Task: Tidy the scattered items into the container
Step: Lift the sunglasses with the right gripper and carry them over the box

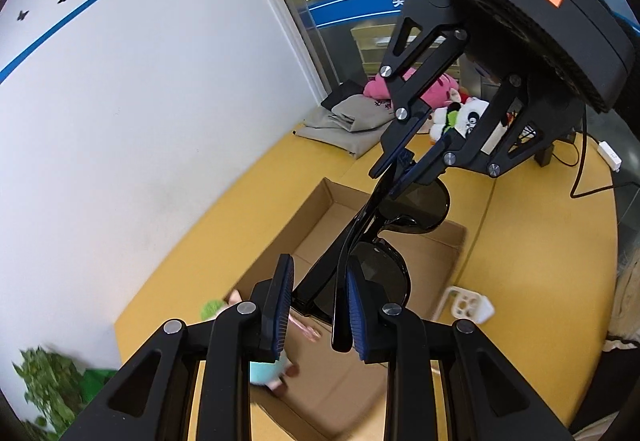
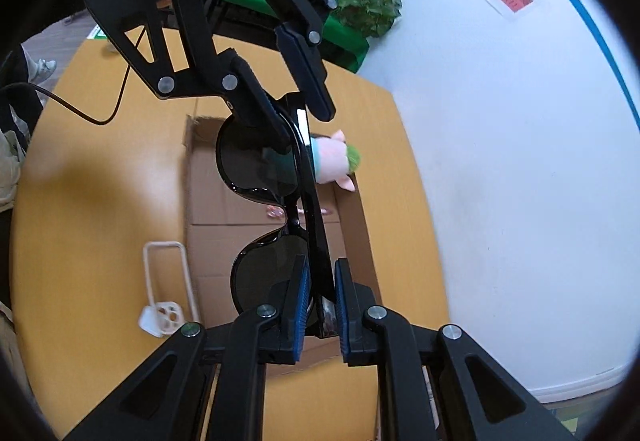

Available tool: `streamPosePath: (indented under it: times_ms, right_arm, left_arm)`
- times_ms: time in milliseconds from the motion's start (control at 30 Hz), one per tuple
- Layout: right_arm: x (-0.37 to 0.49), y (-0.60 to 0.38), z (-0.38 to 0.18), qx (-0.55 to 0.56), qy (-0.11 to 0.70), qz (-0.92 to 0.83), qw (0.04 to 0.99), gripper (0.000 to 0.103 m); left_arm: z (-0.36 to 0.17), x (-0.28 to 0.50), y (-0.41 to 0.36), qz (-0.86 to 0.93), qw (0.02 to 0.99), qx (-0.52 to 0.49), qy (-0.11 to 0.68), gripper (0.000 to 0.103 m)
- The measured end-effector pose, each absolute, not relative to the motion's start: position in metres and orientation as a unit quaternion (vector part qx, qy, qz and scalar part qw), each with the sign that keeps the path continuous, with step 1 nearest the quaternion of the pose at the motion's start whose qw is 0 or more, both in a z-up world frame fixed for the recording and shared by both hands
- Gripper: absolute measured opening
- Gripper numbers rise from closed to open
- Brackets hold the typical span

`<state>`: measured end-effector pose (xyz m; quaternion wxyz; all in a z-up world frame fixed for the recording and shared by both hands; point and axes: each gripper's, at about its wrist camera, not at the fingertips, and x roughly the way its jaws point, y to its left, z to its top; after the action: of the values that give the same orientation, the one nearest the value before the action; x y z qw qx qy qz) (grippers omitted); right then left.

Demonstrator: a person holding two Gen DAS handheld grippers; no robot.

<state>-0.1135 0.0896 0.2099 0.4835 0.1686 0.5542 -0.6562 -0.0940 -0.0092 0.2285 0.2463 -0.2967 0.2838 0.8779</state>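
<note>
Item: black sunglasses (image 2: 276,209), glossy plastic frame, dark rounded lenses, arms folded. Location: held in the air directly above the open cardboard box (image 2: 352,225).

Right gripper (image 2: 320,297): ribbed blue pads pinched on one end of the frame. Left gripper (image 1: 318,305): fingers stand a little apart around the other end; one pad touches, and whether the other bears on it is unclear.

Step in hand: you are carrying the glasses over the box. Next: lower, then part both fingers.

Inside the box: soft plush doll (image 2: 334,161), pink, green-topped. Beside the box: white plastic holder (image 2: 164,317).
</note>
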Motion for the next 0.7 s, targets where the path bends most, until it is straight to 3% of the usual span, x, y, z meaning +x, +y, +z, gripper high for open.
streamPosePath:
  times_ms: [300,700]
  right_arm:
    - [-0.195,0.070,0.169,0.199,0.551,-0.636,0.503,0.011]
    - [-0.306,0.036,0.049,0.264,0.538,-0.600,0.529,0.011]
  left_arm:
    - [0.193,-0.188,-0.024,0.863,0.279,-0.326,0.268,0.027]
    - [0.070,-0.296,-0.042,0.830,0.286,-0.409,0.249,0.026]
